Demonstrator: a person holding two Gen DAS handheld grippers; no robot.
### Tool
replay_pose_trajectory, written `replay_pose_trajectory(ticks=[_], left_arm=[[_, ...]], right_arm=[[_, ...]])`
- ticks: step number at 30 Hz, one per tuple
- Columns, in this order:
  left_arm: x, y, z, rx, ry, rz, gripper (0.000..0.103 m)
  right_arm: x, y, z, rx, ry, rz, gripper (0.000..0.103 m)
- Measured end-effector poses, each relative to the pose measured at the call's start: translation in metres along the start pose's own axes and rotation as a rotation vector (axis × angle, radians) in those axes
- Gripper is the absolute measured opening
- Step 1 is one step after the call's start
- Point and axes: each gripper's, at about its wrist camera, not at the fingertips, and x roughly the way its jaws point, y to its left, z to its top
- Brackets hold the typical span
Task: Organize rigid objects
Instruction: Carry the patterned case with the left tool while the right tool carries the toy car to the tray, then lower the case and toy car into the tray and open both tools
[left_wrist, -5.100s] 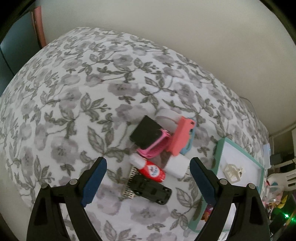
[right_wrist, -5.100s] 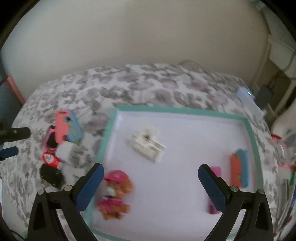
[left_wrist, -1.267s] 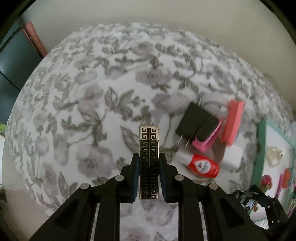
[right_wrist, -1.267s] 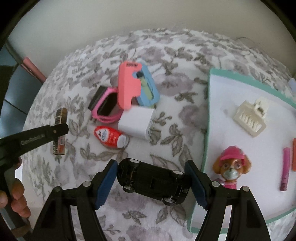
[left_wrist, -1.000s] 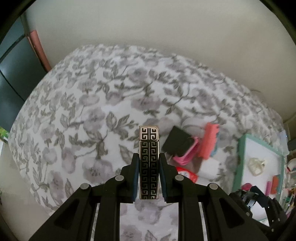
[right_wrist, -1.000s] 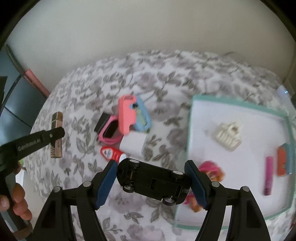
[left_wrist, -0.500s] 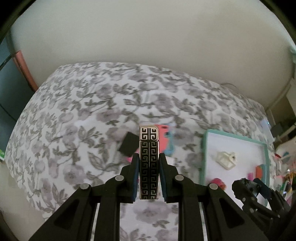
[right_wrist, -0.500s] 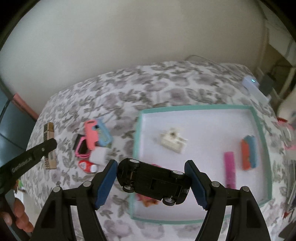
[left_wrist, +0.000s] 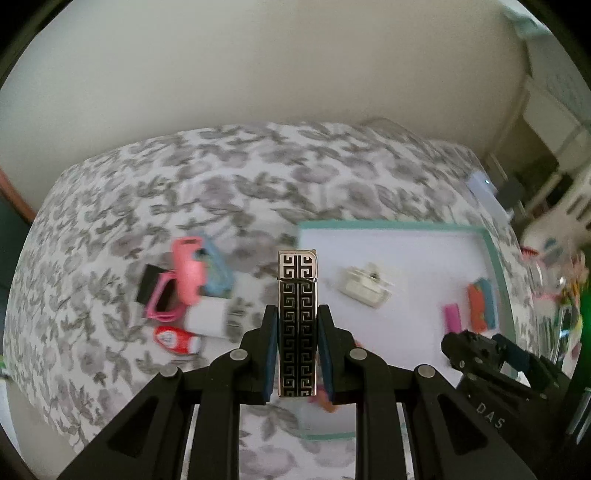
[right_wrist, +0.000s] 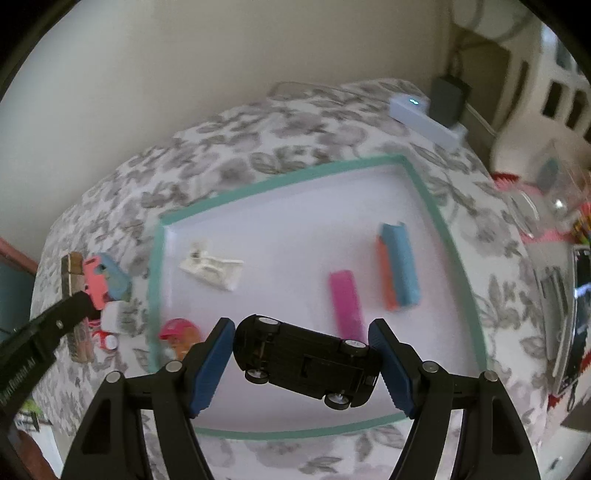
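Note:
My left gripper (left_wrist: 297, 311) is shut on a slim black-and-silver patterned lighter (left_wrist: 297, 332), held upright over the left rim of the teal-edged white tray (left_wrist: 495, 258). My right gripper (right_wrist: 301, 332) is shut on a black toy car (right_wrist: 306, 360), belly up, above the near part of the tray (right_wrist: 439, 221). In the tray lie a white hair clip (right_wrist: 210, 267), a pink bar (right_wrist: 345, 299), an orange-and-blue piece (right_wrist: 399, 269) and a pup figure (right_wrist: 181, 334). The left gripper (right_wrist: 48, 325) also shows at the left edge of the right wrist view.
A pile lies on the flowered bedspread (left_wrist: 221, 192) left of the tray: pink case (left_wrist: 188, 269), pink watch (left_wrist: 162, 302), black adapter (left_wrist: 149, 284), white charger (left_wrist: 207, 321), red bottle (left_wrist: 173, 338). A white device (right_wrist: 421, 112) sits at the bed's far corner, with clutter beyond the right edge.
Both grippers have swung right, from over the pile to over the tray, each keeping its hold. The pile has slid to the left in both views.

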Motion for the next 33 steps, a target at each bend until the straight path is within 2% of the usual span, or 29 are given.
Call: replay_pose_trajectory(ticks=[5, 13, 24, 30, 33], left_arm=[[0.019, -0.035, -0.007, 0.050, 0.065, -0.045, 0.021], [0.041, -0.069, -0.017, 0.108, 0.117, -0.029, 0.021], [0.066, -0.080, -0.027, 0.120, 0.181, -0.015, 0.021], [0.066, -0.081, -0.026, 0.117, 0.178, -0.013, 0.022], [0.065, -0.079, -0.025, 0.114, 0.175, -0.014, 0.026]], right_arm=[[0.004, -0.024, 0.001, 0.040, 0.011, -0.030, 0.077], [0.010, -0.045, -0.001, 0.060, 0.030, -0.066, 0.077], [0.032, -0.055, -0.006, 0.059, 0.088, -0.076, 0.077], [0.034, -0.054, -0.007, 0.055, 0.089, -0.076, 0.077], [0.033, -0.054, -0.007, 0.052, 0.091, -0.076, 0.077]])
